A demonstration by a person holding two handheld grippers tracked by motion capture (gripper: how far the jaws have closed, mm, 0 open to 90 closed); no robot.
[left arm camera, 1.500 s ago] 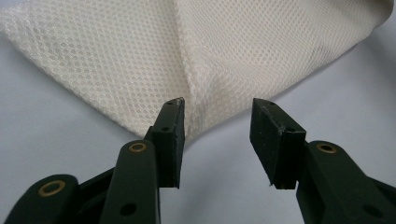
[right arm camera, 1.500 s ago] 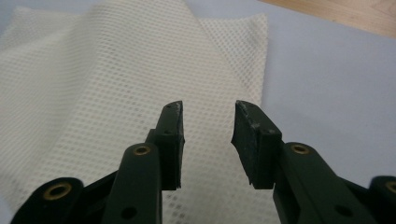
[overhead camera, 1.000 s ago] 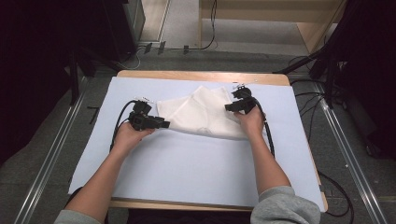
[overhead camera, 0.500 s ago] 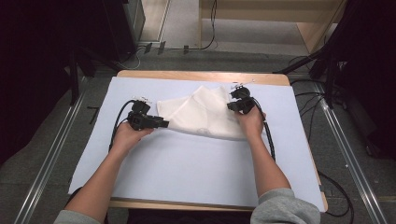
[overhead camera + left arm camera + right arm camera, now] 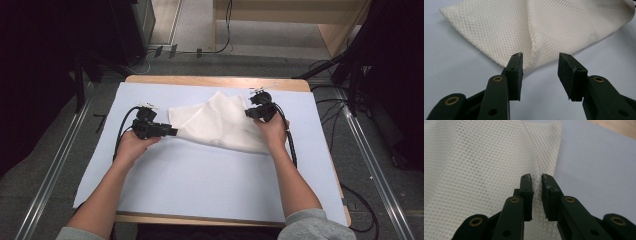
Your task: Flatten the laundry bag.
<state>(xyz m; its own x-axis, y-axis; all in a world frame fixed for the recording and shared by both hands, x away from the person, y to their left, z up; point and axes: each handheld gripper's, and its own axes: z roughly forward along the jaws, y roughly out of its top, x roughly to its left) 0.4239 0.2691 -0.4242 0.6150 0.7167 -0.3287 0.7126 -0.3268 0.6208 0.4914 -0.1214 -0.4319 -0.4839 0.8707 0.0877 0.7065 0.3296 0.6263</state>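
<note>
A white mesh cloth (image 5: 220,125) lies crumpled on the pale blue table cover (image 5: 200,185). My right gripper (image 5: 248,114) is at the cloth's right side. In the right gripper view the right gripper (image 5: 536,178) pinches a raised fold of the mesh cloth (image 5: 474,170); its jaws closed on it and have just been opening slightly, with the fold still between the pads. My left gripper (image 5: 172,132) is at the cloth's left edge. In the left gripper view the left gripper (image 5: 540,60) stands open, its jaws on either side of a low corner of the mesh cloth (image 5: 549,27) without touching it.
The cover leaves a strip of wooden tabletop (image 5: 210,80) bare at the far edge. Black cables (image 5: 122,132) trail from both grippers across the cover. Metal rails (image 5: 55,170) run along the floor on both sides, and dark equipment stands at the far left and right.
The right gripper's jaws have come together on a fold of the mesh cloth and the hand has risen slightly with it. The left gripper has stayed put.
</note>
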